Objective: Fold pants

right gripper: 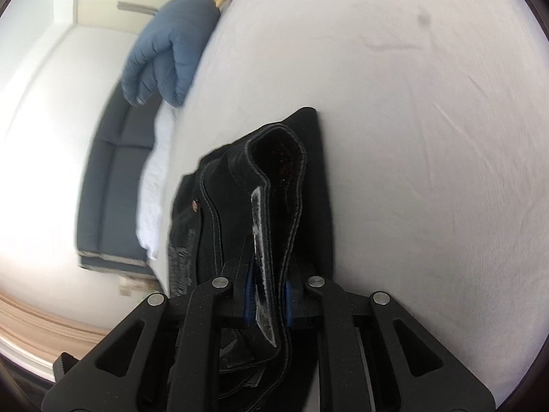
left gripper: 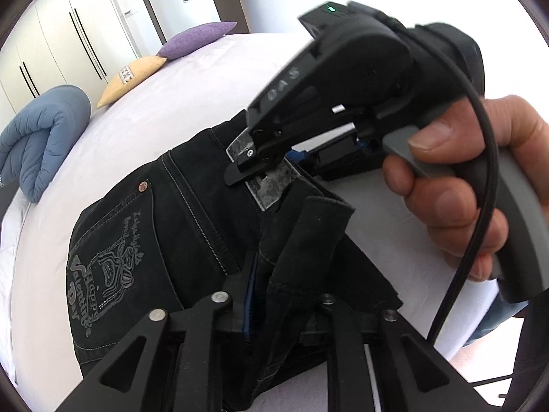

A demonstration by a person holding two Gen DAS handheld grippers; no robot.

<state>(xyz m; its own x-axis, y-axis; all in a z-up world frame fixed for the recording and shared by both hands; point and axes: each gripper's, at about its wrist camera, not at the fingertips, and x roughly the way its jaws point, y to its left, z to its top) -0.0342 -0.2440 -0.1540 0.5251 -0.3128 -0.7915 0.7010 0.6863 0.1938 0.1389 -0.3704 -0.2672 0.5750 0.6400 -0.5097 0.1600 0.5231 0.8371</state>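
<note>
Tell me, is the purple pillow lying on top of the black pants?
No, the purple pillow sits far off by the bed's edge, apart from the black pants.

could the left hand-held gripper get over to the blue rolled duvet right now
Probably not yet: the left hand-held gripper is shut on the black pants, as is the right hand-held gripper. The bed toward the duvet lies open.

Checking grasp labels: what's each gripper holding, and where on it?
Both hold the black jeans. The right gripper is clamped on the waistband at the leather patch; the left gripper is clamped on a bunched fold nearby.
</note>
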